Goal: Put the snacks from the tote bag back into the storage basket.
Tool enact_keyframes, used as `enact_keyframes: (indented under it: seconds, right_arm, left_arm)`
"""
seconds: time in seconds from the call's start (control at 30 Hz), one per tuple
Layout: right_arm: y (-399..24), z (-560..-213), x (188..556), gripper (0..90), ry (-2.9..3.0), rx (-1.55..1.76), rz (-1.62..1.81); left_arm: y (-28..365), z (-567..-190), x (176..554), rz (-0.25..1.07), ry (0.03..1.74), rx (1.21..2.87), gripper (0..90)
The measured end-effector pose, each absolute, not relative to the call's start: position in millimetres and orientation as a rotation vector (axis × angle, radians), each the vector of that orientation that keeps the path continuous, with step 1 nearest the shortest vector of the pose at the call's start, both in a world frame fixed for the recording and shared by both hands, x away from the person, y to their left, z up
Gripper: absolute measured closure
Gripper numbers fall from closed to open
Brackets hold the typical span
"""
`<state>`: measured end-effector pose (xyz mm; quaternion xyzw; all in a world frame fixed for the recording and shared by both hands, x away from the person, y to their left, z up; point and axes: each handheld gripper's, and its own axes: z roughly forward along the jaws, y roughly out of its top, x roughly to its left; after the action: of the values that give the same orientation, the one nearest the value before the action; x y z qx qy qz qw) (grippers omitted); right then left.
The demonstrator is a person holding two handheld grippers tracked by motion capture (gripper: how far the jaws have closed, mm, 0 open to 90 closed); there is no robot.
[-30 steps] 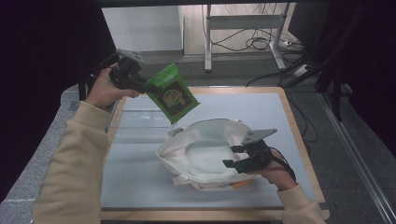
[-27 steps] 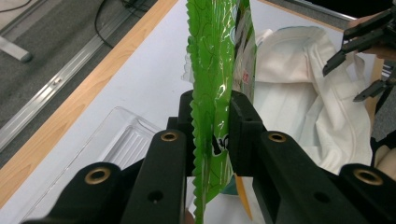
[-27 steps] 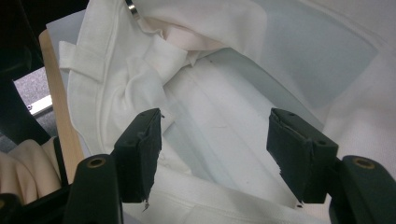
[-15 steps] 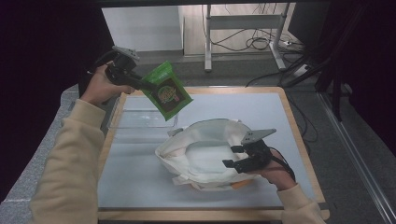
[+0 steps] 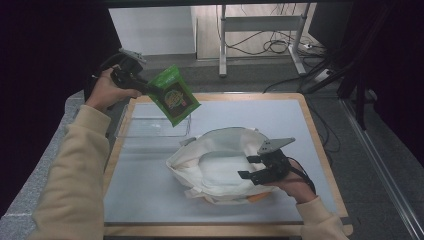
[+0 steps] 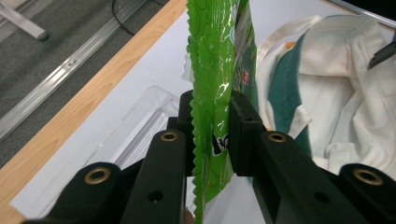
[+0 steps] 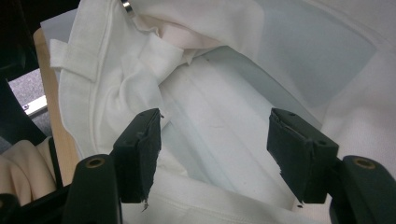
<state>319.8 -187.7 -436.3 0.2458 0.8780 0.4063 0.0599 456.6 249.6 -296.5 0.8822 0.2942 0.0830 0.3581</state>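
So the left gripper [image 6: 210,126] has its jaws clamped on the crimped seam of a green snack packet [image 5: 173,95], held up in the air over the far-left part of the table, above a clear plastic tray [image 5: 131,127]. That packet looks light and crinkly, slick foil, so pinching the flat seam edge is the right spot; grab the puffy middle and it'd probably slide or crush whatever's inside. The right gripper [image 7: 215,149] sits with jaws spread wide and nothing pinched, hovering in the mouth of the white cloth bag [image 5: 220,165], though I can't quite tell if one pad brushes the fabric. The bag is soft and floppy, so its rim could fold in. There's plenty of open table [image 5: 280,115] between packet and bag, with the wooden edge well clear.
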Motion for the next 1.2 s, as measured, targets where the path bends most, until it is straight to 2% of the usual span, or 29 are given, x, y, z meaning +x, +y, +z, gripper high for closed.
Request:
enact_keyframes:
  seconds: [1.2]
  right_arm:
    - [-189.2,-437.7,321.6,34.3,2.65,0.76,1.212]
  left_arm:
    - [259.3,-323.1,486.8,0.212,0.808,2.351,77.9]
